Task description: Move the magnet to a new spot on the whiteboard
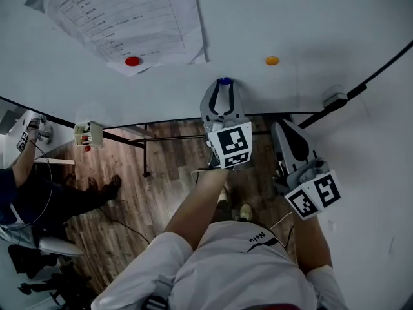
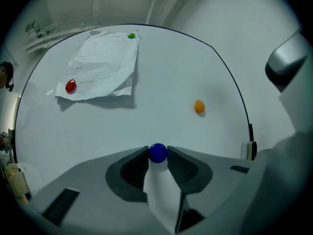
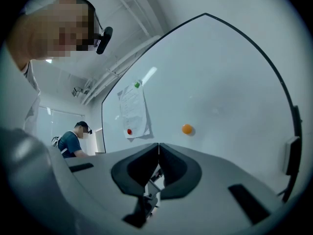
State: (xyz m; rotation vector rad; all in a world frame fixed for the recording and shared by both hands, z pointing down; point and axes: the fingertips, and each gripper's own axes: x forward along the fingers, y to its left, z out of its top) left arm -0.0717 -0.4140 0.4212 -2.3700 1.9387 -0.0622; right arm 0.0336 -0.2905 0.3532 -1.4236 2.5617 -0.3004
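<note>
A blue round magnet (image 1: pixel 224 81) sits on the whiteboard (image 1: pixel 303 18) close to its lower edge. My left gripper (image 1: pixel 224 86) is set against the board with that blue magnet (image 2: pixel 157 152) between its fingertips, and both pads touch its sides. My right gripper (image 1: pixel 288 134) hangs lower right, off the board, its jaws closed with nothing between them (image 3: pixel 158 145). An orange magnet (image 1: pixel 272 61) sticks to the board up and to the right of the blue one.
A printed sheet (image 1: pixel 129 18) hangs at the board's upper left, pinned by a red magnet (image 1: pixel 132 61) and a green magnet (image 2: pixel 131 35). A small grey fitting (image 1: pixel 335 99) sits on the board's frame at right. A seated person (image 1: pixel 26 192) is at far left.
</note>
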